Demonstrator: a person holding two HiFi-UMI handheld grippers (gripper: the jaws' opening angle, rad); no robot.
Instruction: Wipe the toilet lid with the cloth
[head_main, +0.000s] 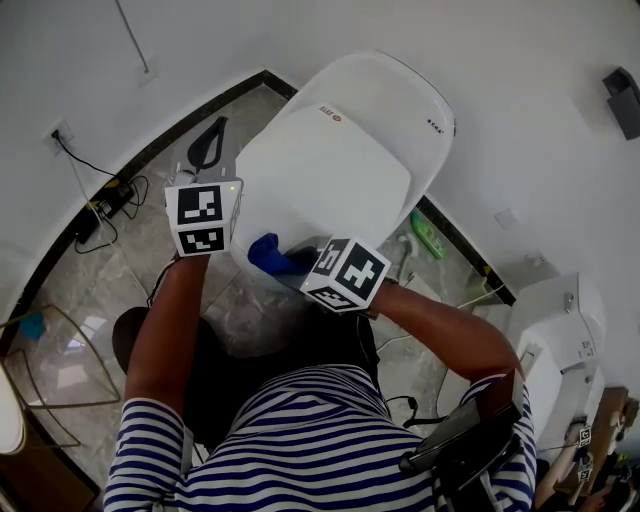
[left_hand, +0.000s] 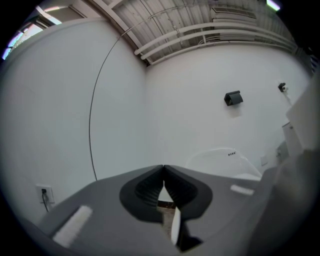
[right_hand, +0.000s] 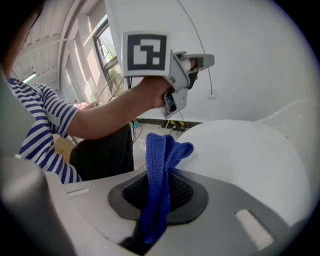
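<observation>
The white toilet lid is down. In the head view the blue cloth lies against the lid's near edge, pinched in my right gripper. The right gripper view shows the cloth folded upright between the jaws of the right gripper, with the lid just beyond. My left gripper is shut with nothing in it. It points up at the wall beside the lid's left edge, and its marker cube shows in the head view.
A black brush holder stands on the floor left of the toilet. Cables and a power strip lie by the wall. A green bottle sits to the toilet's right, a white appliance farther right. A wire rack is at the left.
</observation>
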